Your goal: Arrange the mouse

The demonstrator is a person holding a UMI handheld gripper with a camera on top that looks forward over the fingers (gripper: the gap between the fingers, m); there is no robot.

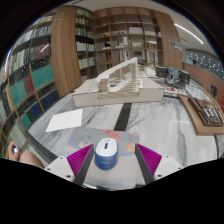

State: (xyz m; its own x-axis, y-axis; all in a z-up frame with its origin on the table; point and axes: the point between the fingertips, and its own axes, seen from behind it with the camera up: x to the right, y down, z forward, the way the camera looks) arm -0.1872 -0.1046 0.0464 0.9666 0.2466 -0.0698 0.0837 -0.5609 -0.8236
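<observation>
- Gripper [107,163] sat at the bottom centre of the frame, its two fingers spread apart, with the magenta pads [80,160] facing inward.
- Mouse [107,152], white and grey-blue, lay between the fingers at bottom centre. It appeared to rest on the table [150,125] rather than hang in a grasp.
- A narrow gap seemed to show on each side of the mouse, so I judged the pads were not pressing on it. Contact on the left side was hard to rule out.
- Step in hand, as I read it: either the approach for a grasp or the moment of setting down. The frame alone did not settle which.
- If a grasp was intended, the next move called for squeezing the fingers in evenly on the mouse's flanks, keeping it centred so it would not skid on the smooth marble-patterned top.
- Just left of the fingers, toward the lower left of the frame, a sheet of white paper [66,120] lay flat on the table.
- Farther up, at the centre of the frame, stood a white architectural model [120,82] on a pale board.
- At the right of the frame, a cluttered desk area [190,85] held monitors and small items, too small to name.
- Bookshelves [40,60] filled the far left and top of the frame.
</observation>
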